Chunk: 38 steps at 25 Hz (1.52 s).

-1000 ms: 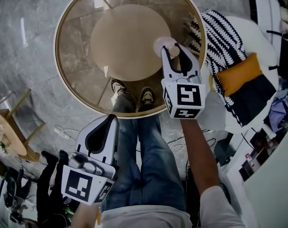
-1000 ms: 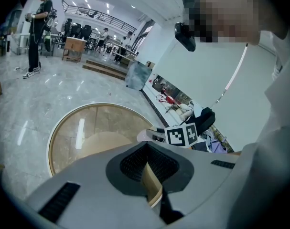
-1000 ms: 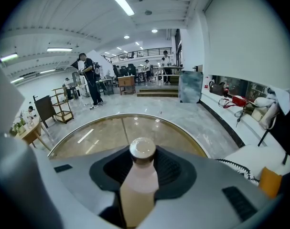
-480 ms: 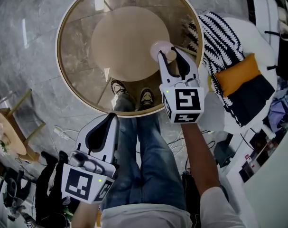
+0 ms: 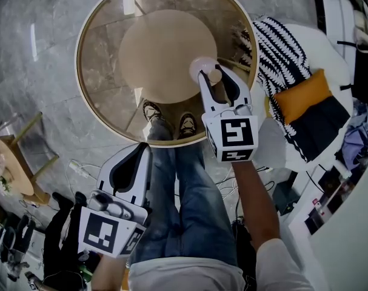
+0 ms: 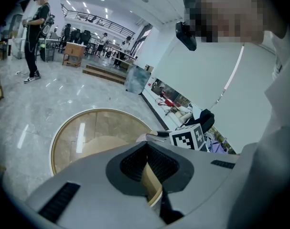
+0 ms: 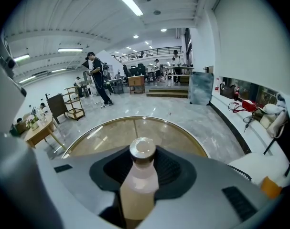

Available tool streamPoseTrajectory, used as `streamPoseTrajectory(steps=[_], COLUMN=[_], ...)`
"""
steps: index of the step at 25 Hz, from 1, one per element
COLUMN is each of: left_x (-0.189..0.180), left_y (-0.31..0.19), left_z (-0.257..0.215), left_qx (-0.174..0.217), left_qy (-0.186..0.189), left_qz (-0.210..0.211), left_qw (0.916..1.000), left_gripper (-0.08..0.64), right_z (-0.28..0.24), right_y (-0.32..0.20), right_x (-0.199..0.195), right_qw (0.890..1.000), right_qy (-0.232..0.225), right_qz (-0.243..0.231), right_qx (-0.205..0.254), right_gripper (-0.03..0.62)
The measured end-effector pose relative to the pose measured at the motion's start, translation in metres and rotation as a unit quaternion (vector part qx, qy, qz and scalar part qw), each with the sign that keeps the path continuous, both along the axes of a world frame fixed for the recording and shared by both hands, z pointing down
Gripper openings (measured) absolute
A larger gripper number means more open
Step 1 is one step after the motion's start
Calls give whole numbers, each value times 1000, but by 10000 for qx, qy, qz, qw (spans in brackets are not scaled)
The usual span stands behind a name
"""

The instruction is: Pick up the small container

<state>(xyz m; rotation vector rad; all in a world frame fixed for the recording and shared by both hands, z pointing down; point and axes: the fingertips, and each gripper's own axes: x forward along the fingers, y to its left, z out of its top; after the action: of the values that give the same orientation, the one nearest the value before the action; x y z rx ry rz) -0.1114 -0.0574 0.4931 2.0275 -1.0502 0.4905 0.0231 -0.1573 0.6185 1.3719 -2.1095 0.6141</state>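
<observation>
Because its ribbed black pads (image 7: 172, 168) press on both sides of the small container (image 7: 140, 180), the right gripper (image 5: 215, 80) carries it upright over the right side of the round, gold-rimmed glass table (image 5: 99, 71); the container is pale, smooth and narrow-necked, with a round cap. The left gripper (image 5: 129, 165), closed on nothing, waits nearer, off the table

A: Place?
B: Big open work hall. Beyond the jaws of the right gripper (image 7: 144, 151): polished marble floor (image 7: 192, 116), mezzanine railing (image 7: 152, 51) far back, strip lights (image 7: 128, 1) above.
A: More?
B: Desks (image 7: 135, 81) far ahead, standing person (image 7: 97, 78) ahead-left — round glass table (image 7: 111, 135) just under the jaws.
</observation>
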Motion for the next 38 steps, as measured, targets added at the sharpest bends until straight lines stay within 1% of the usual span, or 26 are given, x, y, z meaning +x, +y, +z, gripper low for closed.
streamPoseTrajectory(steps=[9, 25, 31, 38], left_x=[4, 6, 4, 2], left_y=[-1, -3, -5, -10], left_z=[-16, -55, -72, -97], left_qx=[108, 348, 484, 672], left_qy=[30, 55, 56, 56], left_qz=[-5, -51, -24, -70], left_qw=[9999, 9994, 9988, 9977], left_gripper=[18, 18, 18, 18], right_z=[-19, -72, -93, -122], right_y=[4, 14, 21, 24], right_x=[1, -3, -3, -2], right_qw=[10000, 9996, 9996, 9993], right_qy=[-29, -75, -61, -27], right_qz=[-61, -273, -269, -359], right_qx=[20, 28, 0, 81], right_gripper=[146, 146, 146, 146])
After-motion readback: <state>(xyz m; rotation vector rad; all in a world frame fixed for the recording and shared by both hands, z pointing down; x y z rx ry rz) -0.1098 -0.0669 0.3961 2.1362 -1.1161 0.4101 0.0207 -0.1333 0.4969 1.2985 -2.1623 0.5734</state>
